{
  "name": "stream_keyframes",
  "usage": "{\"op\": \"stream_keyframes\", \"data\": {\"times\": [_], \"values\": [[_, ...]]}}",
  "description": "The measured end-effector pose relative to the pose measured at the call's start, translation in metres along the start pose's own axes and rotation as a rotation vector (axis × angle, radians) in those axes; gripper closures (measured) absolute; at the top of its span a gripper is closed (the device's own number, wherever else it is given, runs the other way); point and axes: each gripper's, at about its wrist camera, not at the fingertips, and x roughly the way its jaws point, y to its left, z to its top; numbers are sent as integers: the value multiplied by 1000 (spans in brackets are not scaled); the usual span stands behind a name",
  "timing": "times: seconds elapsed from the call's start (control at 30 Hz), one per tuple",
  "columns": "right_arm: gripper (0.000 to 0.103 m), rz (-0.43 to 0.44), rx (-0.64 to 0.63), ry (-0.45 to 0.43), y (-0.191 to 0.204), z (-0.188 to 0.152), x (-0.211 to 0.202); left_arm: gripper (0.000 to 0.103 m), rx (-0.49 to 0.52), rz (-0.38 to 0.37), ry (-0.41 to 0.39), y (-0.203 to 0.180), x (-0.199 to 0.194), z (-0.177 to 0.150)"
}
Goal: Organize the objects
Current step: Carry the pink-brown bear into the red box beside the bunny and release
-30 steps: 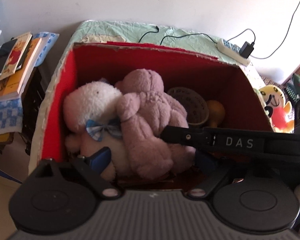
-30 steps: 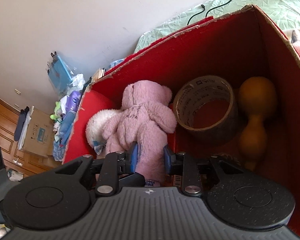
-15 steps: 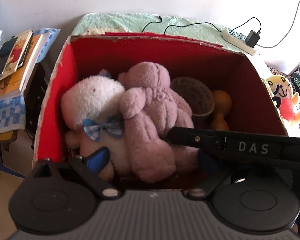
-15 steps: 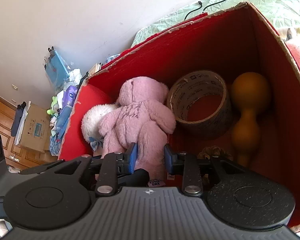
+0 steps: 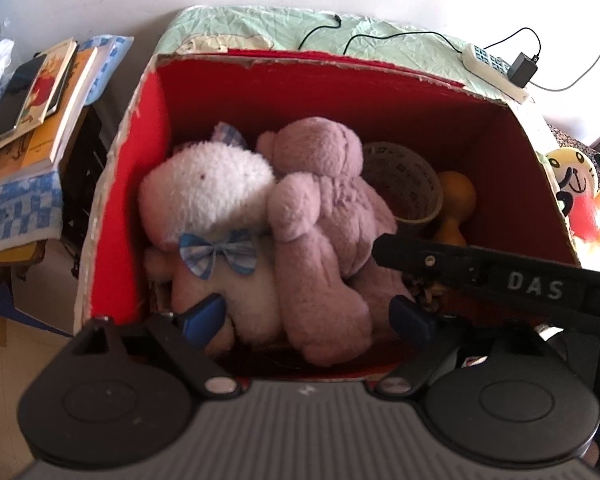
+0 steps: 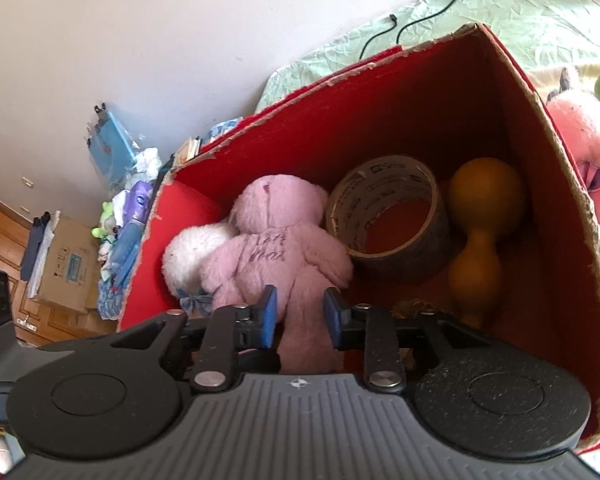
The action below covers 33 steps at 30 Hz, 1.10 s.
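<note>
Pink bear point(image 6: 276, 248) between right tool point(image 6: 299, 314) pads (unclamped)

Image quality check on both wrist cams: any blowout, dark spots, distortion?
Left wrist: fisheye bends the red box rim; white plush near clipping in sun; the box's near end is shadowed. Right wrist: pink toy outside the box is blown out; orange dumbbell is dim in shade.
</note>
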Motion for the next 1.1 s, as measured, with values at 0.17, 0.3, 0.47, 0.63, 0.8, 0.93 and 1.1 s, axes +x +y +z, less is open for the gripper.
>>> {"op": "stream_keyframes", "data": {"times": [0.17,0.3,0.47,0.63,0.8,0.93,1.1], "values": [[77,-19,-20,19,5,3,8,13,12,28,5,-3,-3,0],[77,-12,-36,29,6,3,11,16,25,57,3,-6,-8,0],[77,-16,-45,21,7,2,7,13,49,108,-26,-10,-16,0],[76,-25,-62,2,11,1,-2,13,62,121,-44,-12,-24,0],[76,-34,-88,-24,17,-3,-12,15,73,132,-45,-18,-28,-4],[76,-43,-106,-55,19,-6,-24,15,84,138,-68,-25,-37,-7],[75,-73,-148,-91,24,-10,-40,15,93,165,-94,-36,-48,-12]]}}
